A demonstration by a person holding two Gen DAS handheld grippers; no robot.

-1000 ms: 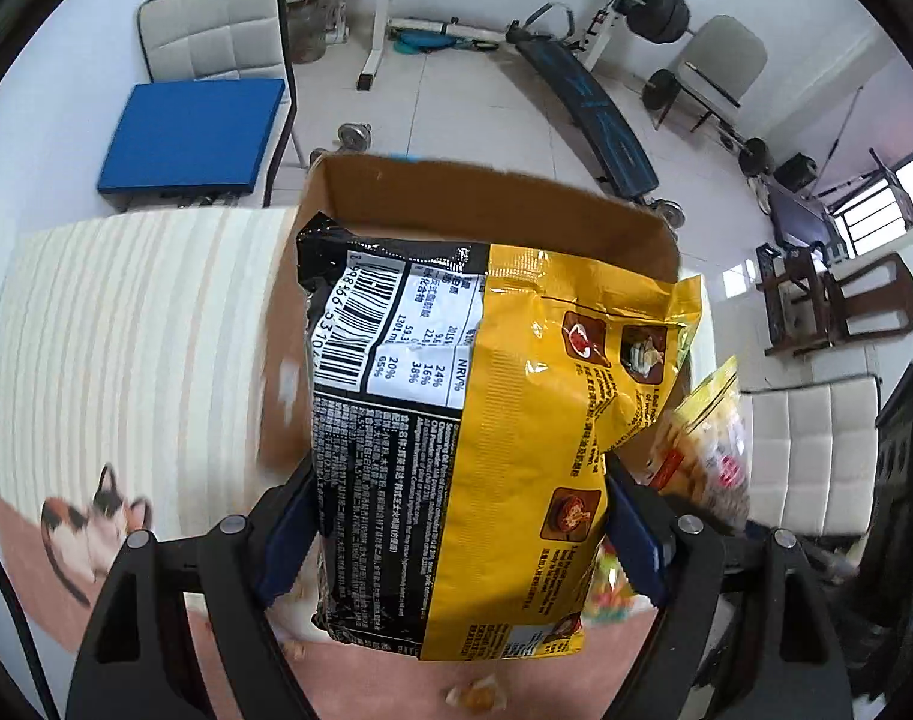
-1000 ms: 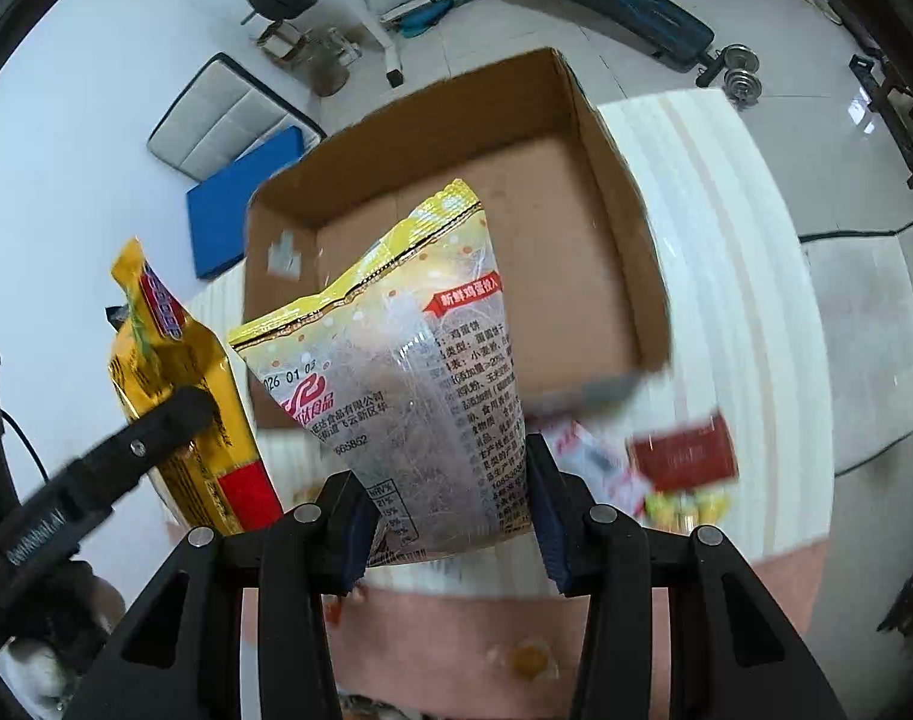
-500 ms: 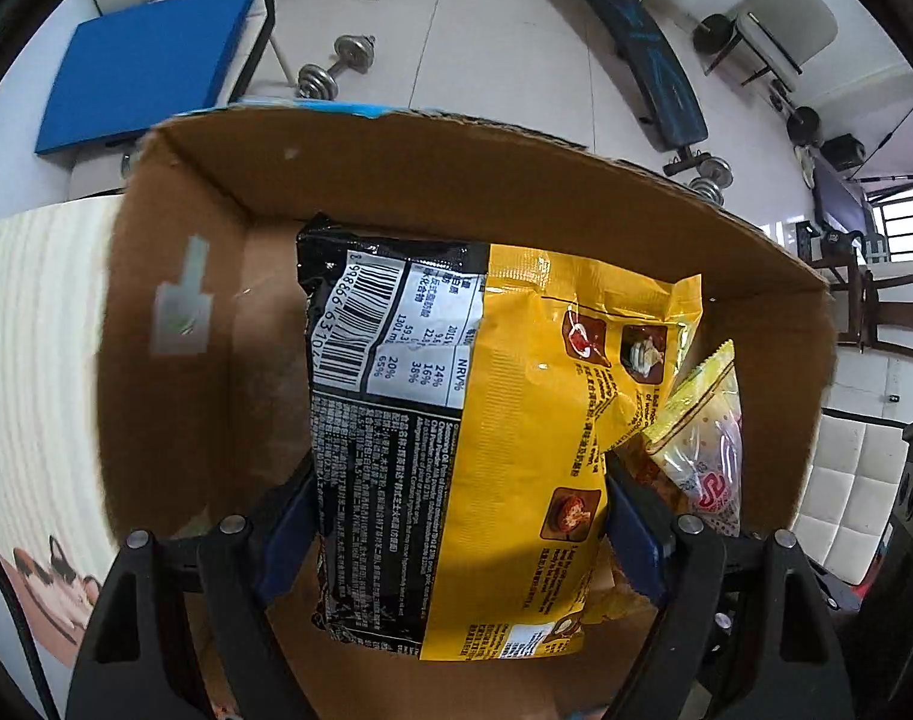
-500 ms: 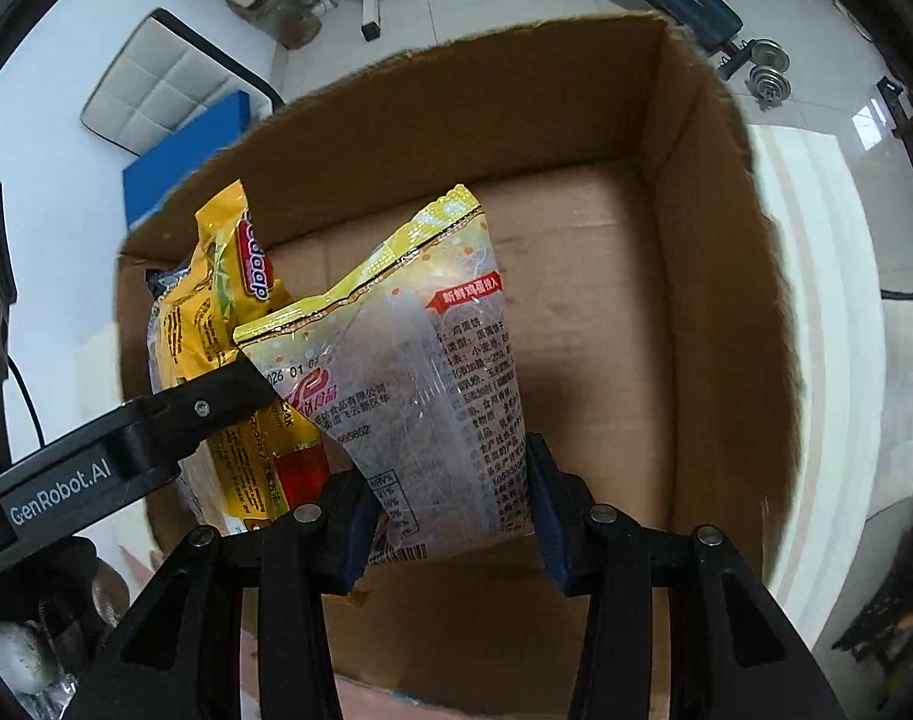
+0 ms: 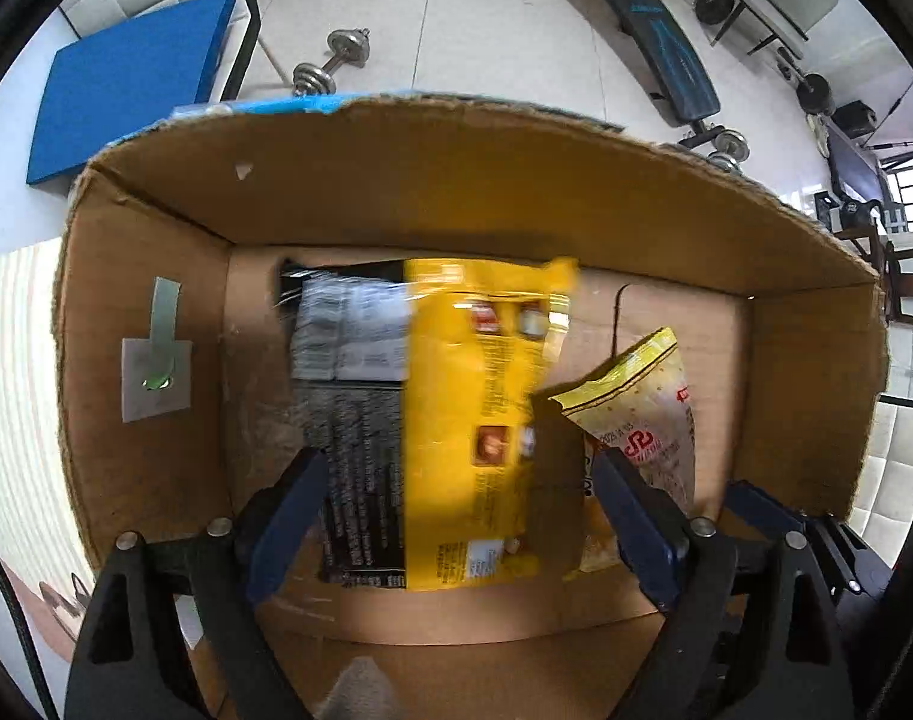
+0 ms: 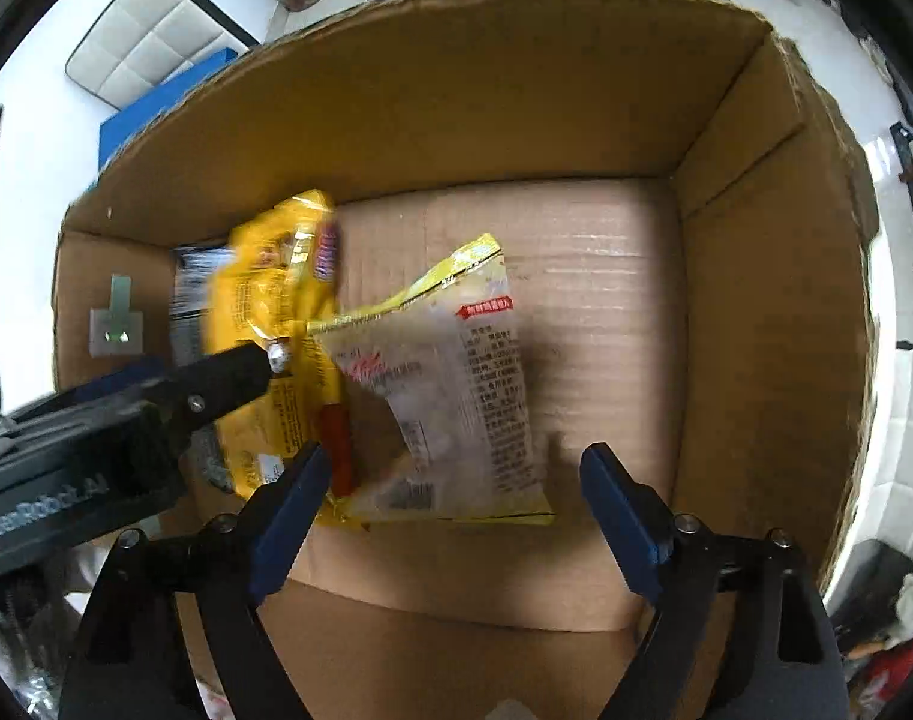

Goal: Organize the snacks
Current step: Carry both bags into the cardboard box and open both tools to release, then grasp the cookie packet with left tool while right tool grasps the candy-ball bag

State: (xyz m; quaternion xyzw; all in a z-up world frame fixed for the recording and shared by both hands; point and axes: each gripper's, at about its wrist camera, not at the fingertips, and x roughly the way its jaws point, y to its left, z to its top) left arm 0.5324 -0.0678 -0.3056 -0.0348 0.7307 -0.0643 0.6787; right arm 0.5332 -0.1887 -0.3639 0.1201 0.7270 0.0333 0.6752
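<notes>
**Two snack bags inside the box, both grippers spreading**

There are two snack bags, one cardboard box and two grippers. The cardboard box (image 5: 156, 276) stands open on a pale striped table (image 5: 12, 360), and both wrist views look down into it. One small grey tag (image 5: 155, 378) is stuck on the box's left inner wall.

The yellow-and-black bag (image 5: 456, 420) is motion-blurred in the left part of the box, barcode panel on its black side. The clear bag with a yellow top edge (image 6: 450, 396) lies on the box floor just beside it, overlapping the yellow bag's right edge. Past the box rim, on the tiled floor, lie two dumbbells (image 5: 330, 60), one weight bench (image 5: 660, 42) and one blue pad (image 5: 126, 78).

The left gripper (image 5: 456, 516) points straight down into the box. Its jaws are opening; the yellow-and-black bag sits between the blue pads (image 5: 288, 516), but a gap shows on either side, so they do not pinch it.

The right gripper (image 6: 456, 510) also points steeply down, a little to the right of the left one, whose black finger crosses the right wrist view. Its jaws are opening wide; the clear bag lies between and beyond them, free of both pads.
</notes>
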